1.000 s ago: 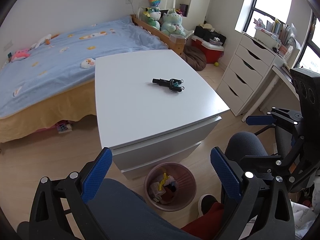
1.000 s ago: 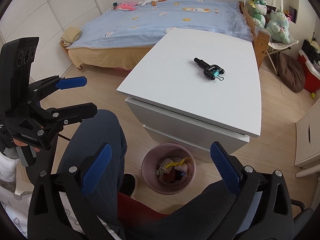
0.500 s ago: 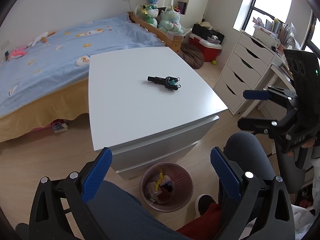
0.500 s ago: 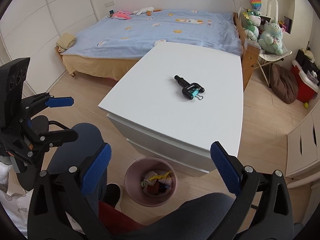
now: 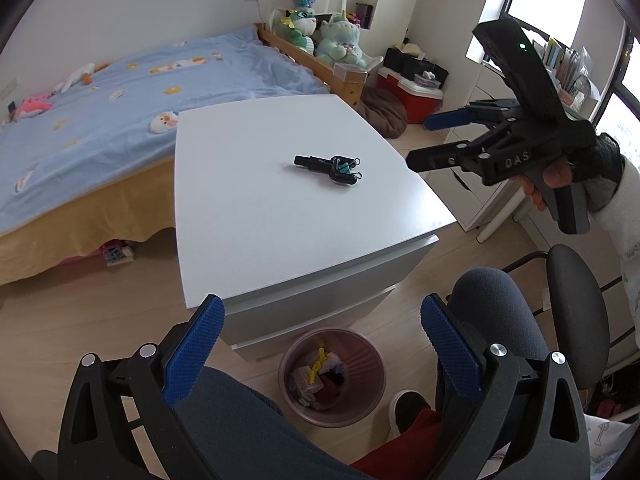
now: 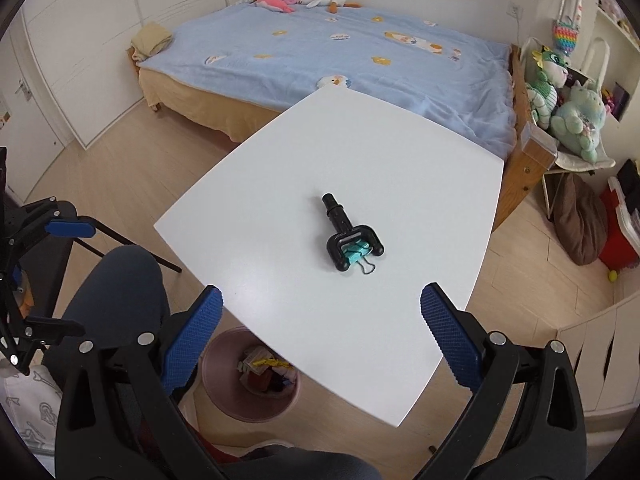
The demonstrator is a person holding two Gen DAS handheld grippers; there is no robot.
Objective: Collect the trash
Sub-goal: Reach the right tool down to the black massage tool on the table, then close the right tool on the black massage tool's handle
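A black Y-shaped piece with a teal binder clip in its fork (image 6: 351, 241) lies near the middle of the white table (image 6: 400, 160); it also shows in the left wrist view (image 5: 330, 166). A pink bin (image 5: 332, 376) with trash in it stands on the floor under the table's front edge, and shows in the right wrist view (image 6: 250, 376). My left gripper (image 5: 320, 344) is open and empty, low over the knees. My right gripper (image 6: 320, 320) is open and empty above the table's front edge; it shows in the left wrist view (image 5: 418, 140), to the right of the table.
A bed with a blue cover (image 6: 340, 52) lies behind the table. White drawers (image 5: 472, 192), a red box (image 5: 412, 96) and a brown cushion (image 5: 384, 112) are at the right. Plush toys (image 6: 560, 100) sit by the bed end. A black chair (image 5: 576, 312) is under me.
My right gripper has risen and moved forward over the table's front edge, toward the black piece. The left gripper has shifted only slightly. Both stay open.
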